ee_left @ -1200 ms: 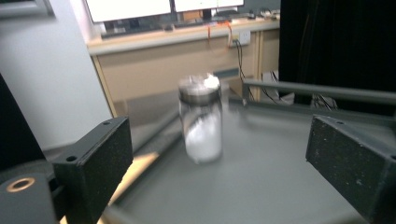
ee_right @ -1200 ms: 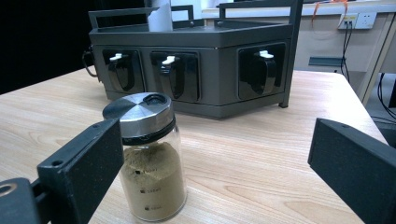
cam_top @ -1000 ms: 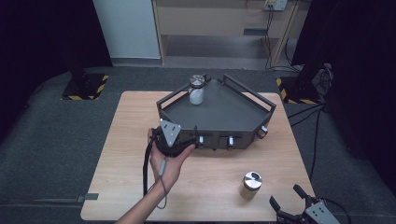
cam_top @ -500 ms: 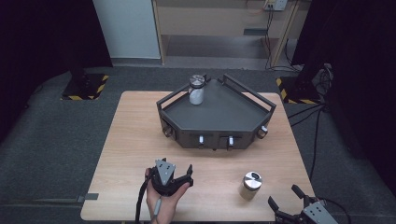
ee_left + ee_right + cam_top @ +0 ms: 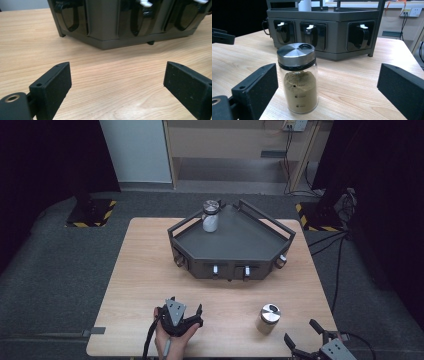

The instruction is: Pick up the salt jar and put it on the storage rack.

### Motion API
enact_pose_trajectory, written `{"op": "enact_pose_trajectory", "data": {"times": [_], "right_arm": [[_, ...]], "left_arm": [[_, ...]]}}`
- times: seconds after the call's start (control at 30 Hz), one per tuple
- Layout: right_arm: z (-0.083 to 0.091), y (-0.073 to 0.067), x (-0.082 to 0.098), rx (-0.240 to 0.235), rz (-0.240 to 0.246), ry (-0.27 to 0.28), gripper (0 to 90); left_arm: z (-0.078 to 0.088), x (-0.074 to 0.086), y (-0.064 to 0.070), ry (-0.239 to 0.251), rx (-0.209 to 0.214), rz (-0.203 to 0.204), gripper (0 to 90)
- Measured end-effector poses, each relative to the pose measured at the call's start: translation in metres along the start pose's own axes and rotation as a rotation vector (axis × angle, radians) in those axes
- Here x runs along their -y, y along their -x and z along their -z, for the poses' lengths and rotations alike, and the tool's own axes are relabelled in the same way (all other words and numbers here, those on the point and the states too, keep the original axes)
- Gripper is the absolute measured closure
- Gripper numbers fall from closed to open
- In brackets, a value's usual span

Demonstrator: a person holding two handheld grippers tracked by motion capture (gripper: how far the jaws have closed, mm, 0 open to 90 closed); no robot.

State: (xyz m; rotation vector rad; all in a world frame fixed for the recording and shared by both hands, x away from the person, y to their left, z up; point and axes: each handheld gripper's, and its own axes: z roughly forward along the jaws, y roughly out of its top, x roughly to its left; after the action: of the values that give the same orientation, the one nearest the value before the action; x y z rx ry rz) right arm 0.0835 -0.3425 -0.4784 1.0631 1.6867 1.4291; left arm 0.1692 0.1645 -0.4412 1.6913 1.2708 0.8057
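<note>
My left gripper (image 5: 186, 304) sits in a hand low over the table near its front edge, jaws open and nothing between them (image 5: 117, 85). It faces the front wall of a dark grey rack (image 5: 235, 245) (image 5: 107, 30). On the rack's back corner stands a white-filled jar (image 5: 210, 216). A glass jar of brown powder with a steel lid (image 5: 268, 318) (image 5: 298, 77) stands on the table at the front right. My right gripper (image 5: 301, 331) (image 5: 327, 87) is open just behind that jar, which stands nearer its left jaw, untouched.
The wooden table (image 5: 145, 270) has bare room left of the rack and between the two grippers. Small holders with white tabs (image 5: 310, 35) line the rack's front wall. Cables (image 5: 340, 250) run over the grey floor at the right.
My left gripper has drawn back from the rack's front-left corner toward the table's front edge and come down low. The right gripper and both jars have stayed put.
</note>
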Motion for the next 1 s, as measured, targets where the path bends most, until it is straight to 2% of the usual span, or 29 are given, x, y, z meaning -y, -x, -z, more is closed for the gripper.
{"op": "enact_pose_trajectory", "data": {"times": [0.17, 0.3, 0.4, 0.57, 1.0], "right_arm": [[-0.002, -0.004, -0.003, -0.004, 0.015, 0.000, 3.2], [-0.006, -0.007, -0.004, -0.007, 0.019, -0.001, 3.2], [-0.008, -0.010, -0.005, -0.010, 0.019, -0.009, 3.2], [-0.010, -0.013, -0.006, -0.015, 0.027, -0.009, 3.2], [-0.015, -0.009, -0.004, -0.026, 0.022, -0.016, 3.3]], "left_arm": [[-0.004, 0.002, -0.004, -0.017, -0.002, 0.003, 5.8], [-0.006, 0.003, -0.004, -0.024, 0.001, -0.013, 5.8], [-0.006, 0.004, -0.003, -0.021, 0.005, -0.030, 6.0], [-0.004, 0.005, -0.004, -0.009, 0.013, -0.033, 6.0], [0.000, 0.007, -0.005, -0.015, 0.017, -0.039, 6.1]]}}
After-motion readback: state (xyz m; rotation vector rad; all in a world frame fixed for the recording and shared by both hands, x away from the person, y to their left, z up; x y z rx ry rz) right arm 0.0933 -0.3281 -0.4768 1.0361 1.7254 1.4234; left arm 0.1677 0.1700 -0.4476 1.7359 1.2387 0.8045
